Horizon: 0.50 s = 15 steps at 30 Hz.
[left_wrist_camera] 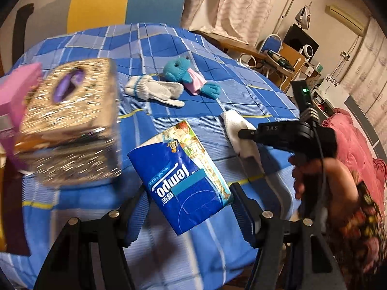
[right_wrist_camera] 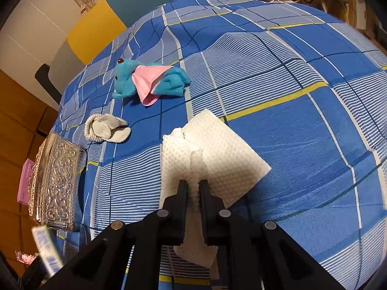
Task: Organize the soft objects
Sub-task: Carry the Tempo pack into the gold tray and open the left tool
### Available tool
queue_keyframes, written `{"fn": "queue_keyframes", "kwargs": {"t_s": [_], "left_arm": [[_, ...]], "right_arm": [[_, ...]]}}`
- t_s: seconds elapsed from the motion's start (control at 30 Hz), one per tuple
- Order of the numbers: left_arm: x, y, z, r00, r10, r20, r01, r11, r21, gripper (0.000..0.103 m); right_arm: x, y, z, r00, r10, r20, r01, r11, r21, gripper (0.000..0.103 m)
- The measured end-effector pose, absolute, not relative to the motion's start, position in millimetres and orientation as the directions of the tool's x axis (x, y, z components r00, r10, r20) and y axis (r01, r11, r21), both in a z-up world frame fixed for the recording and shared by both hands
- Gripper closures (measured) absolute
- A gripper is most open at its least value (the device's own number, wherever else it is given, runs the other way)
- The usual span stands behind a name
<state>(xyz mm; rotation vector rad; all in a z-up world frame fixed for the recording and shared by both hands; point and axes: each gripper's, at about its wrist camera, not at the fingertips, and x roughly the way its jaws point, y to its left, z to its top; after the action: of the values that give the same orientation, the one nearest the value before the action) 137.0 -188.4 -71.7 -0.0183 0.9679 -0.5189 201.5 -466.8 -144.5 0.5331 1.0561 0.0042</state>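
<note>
My left gripper (left_wrist_camera: 186,193) is shut on a blue Tempo tissue pack (left_wrist_camera: 183,176) and holds it above the blue checked cloth (left_wrist_camera: 217,89). My right gripper (right_wrist_camera: 193,186) is shut on a fold of a white paper towel (right_wrist_camera: 217,149) that lies on the cloth; it also shows in the left wrist view (left_wrist_camera: 244,134) on the towel (left_wrist_camera: 233,120). A blue plush toy with a pink scarf (right_wrist_camera: 150,79) and a grey-white glove (right_wrist_camera: 106,128) lie further back. They also show in the left wrist view, the plush toy (left_wrist_camera: 186,72) beside the glove (left_wrist_camera: 154,89).
An embossed silver tissue box (left_wrist_camera: 70,120) stands at the left of the table, also in the right wrist view (right_wrist_camera: 55,181), with a pink box (right_wrist_camera: 25,183) beside it. A yellow and blue chair back (left_wrist_camera: 125,4) stands behind the table. Furniture and cables crowd the right.
</note>
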Motion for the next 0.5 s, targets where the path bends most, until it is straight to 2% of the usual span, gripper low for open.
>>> {"fn": "queue_keyframes", "kwargs": {"t_s": [0.2, 0.5], "left_arm": [[116.7, -136.6, -54.3, 0.513, -0.406, -0.756, 0.383, 0.897, -0.222, 0.037], [125.9, -34.1, -41.7, 0.597, -0.304, -0.742, 0.201, 0.953, -0.228, 0.037]], "right_arm": [[200.3, -466.0, -142.7, 0.515, 0.239, -0.823, 0.252, 0.876, 0.412, 0.093], [193.6, -435.0, -113.3, 0.585, 0.223, -0.779, 0.129, 0.924, 0.361, 0.093]]}}
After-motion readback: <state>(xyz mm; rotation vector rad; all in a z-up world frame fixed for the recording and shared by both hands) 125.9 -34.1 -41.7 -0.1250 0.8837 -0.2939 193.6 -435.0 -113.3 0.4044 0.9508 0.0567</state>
